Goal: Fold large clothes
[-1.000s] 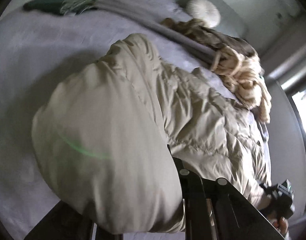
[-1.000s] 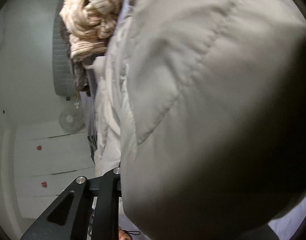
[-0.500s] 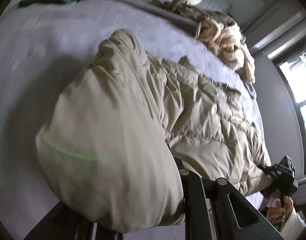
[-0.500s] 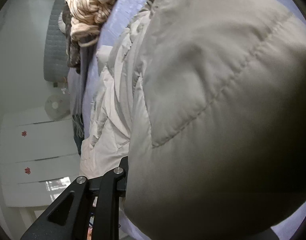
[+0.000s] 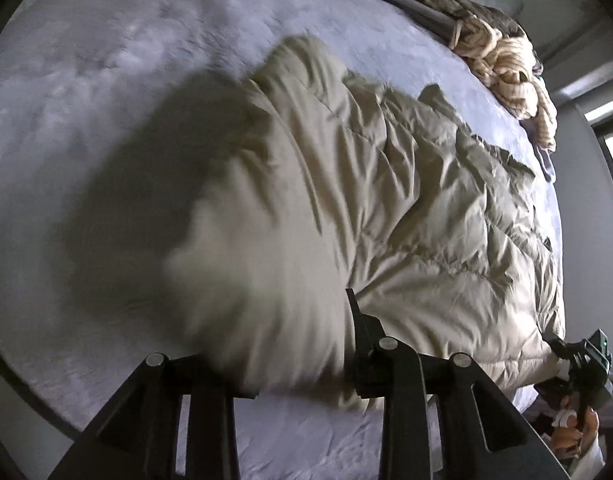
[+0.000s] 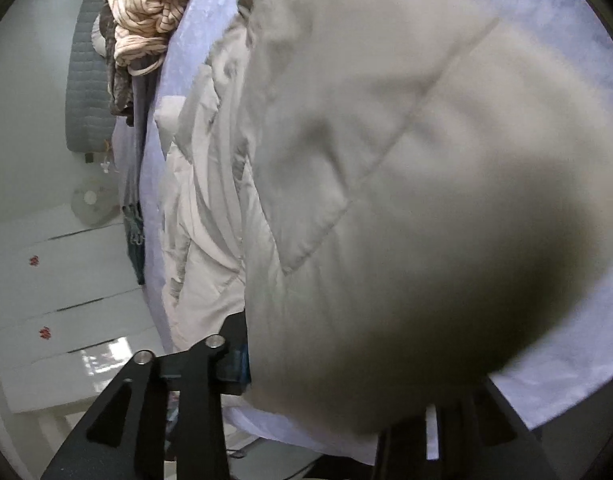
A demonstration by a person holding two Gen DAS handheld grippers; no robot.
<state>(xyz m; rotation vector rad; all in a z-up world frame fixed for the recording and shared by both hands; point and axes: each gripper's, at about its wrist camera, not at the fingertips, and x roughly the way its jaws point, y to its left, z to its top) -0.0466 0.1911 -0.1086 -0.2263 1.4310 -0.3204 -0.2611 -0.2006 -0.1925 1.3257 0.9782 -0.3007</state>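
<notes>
While both my grippers' jaws are opening, beige puffer jacket [image 5: 386,200] across the lavender bed [image 5: 106,60], its folds between left gripper [image 5: 286,360] and right gripper [image 6: 326,368], fingers, grip unclear.

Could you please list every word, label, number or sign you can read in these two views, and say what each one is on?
No legible text in either view.
Two small red marks on the white cabinet fronts: too small and blurred to read as characters.
Beige puffer jacket, lilac bed cover, striped knit: no label or print visible.
</notes>
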